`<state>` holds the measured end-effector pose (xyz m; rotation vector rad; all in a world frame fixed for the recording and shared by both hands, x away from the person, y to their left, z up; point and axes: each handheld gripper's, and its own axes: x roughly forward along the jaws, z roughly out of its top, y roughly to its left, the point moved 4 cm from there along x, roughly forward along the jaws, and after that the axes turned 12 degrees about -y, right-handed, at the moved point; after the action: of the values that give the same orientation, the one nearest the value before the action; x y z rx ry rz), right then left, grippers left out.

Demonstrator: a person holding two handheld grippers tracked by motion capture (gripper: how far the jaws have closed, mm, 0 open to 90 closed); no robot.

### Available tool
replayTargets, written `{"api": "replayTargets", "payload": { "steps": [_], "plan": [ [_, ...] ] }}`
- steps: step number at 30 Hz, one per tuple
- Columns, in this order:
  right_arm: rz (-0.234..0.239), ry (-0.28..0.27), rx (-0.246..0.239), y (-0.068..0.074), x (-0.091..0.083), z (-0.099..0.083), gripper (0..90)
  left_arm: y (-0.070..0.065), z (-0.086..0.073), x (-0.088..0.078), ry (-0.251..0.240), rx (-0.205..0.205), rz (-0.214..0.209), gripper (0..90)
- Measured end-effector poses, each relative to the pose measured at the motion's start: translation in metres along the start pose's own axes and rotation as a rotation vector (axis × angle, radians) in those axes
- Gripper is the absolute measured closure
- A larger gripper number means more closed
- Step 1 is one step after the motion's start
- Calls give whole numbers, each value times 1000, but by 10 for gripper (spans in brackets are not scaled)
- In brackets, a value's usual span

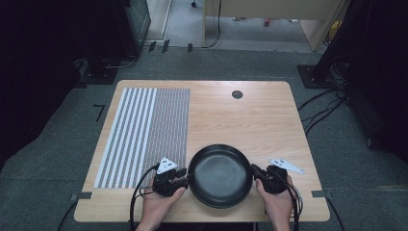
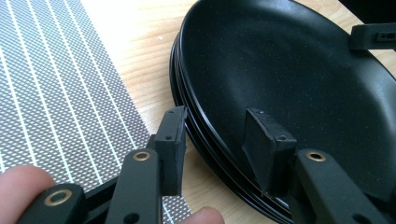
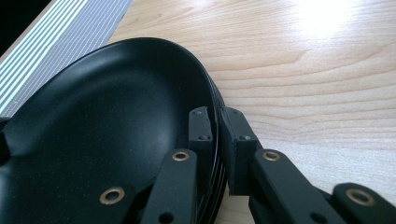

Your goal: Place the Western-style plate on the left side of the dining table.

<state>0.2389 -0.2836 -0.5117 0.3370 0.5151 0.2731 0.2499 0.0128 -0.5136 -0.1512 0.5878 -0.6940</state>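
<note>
A stack of black plates sits near the front edge of the wooden table. My left gripper straddles the stack's left rim. In the left gripper view the stack lies between the pads: one pad is outside the rim and the other hovers over the top plate's inside, with a wide gap, so the gripper is open. My right gripper is at the right rim. In the right gripper view its jaws are shut on the edge of the stack.
A grey striped and dotted mat covers the table's left part and reaches close to the left gripper. A small dark round cap sits at the far middle. Bare wood lies to the right of the stack. Cables run over the floor around the table.
</note>
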Motion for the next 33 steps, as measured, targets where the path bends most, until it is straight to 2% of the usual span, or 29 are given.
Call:
{"api": "replayTargets", "payload": {
  "steps": [4, 9, 17, 33],
  "plan": [
    [8, 4, 11, 0, 0, 0, 839, -1, -1, 1, 6, -4, -15, 609],
    [20, 7, 14, 0, 0, -1, 840, -1, -2, 1, -1, -4, -9, 602],
    [45, 14, 46, -2, 0, -1, 844, -2, -3, 2, -8, -11, -1, 602],
    [56, 27, 47, -2, 0, -1, 844, -3, -3, 2, -3, -4, 5, 603]
  ]
}}
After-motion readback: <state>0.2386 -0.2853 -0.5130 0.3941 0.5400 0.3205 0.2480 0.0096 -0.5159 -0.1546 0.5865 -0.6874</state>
